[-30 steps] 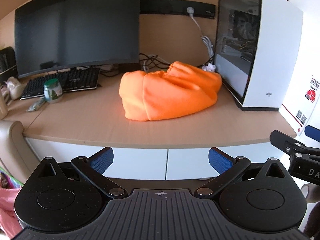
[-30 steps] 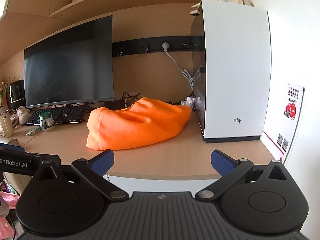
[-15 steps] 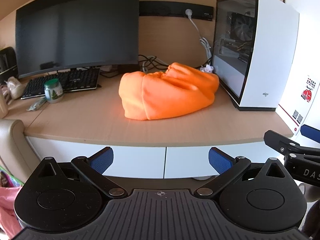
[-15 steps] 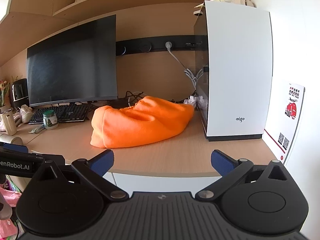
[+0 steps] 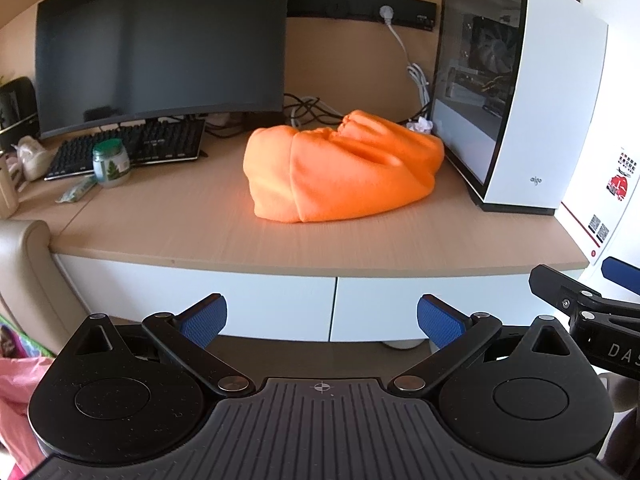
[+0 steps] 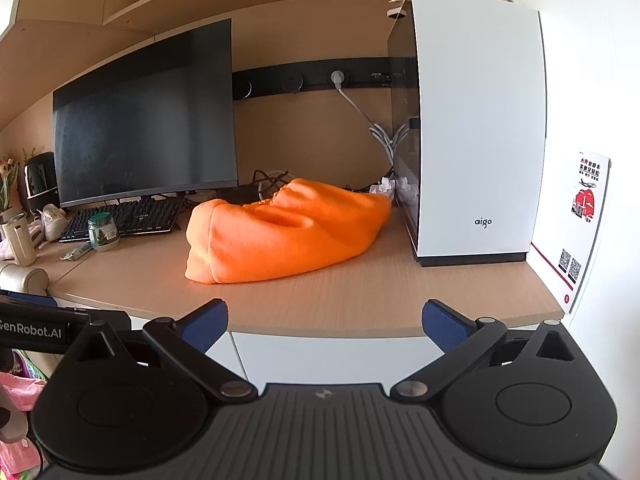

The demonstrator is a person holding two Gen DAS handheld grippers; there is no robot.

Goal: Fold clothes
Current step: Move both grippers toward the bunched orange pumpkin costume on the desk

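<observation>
An orange garment lies bunched in a rounded heap on the wooden desk, between the keyboard and the white computer case; in the right wrist view the same orange heap sits left of the case. My left gripper is open and empty, held off the desk's front edge, below the desktop. My right gripper is also open and empty, just short of the desk's front edge. Part of the right gripper shows at the right of the left wrist view.
A dark monitor and black keyboard stand at the back left, with a green-lidded jar near them. A white computer case stands at the right. Cables run behind the garment. White drawers sit under the desk.
Both views have drifted slightly: the desk and garment sit a little farther and higher in frame. Both grippers stay open and empty; the garment has not moved.
</observation>
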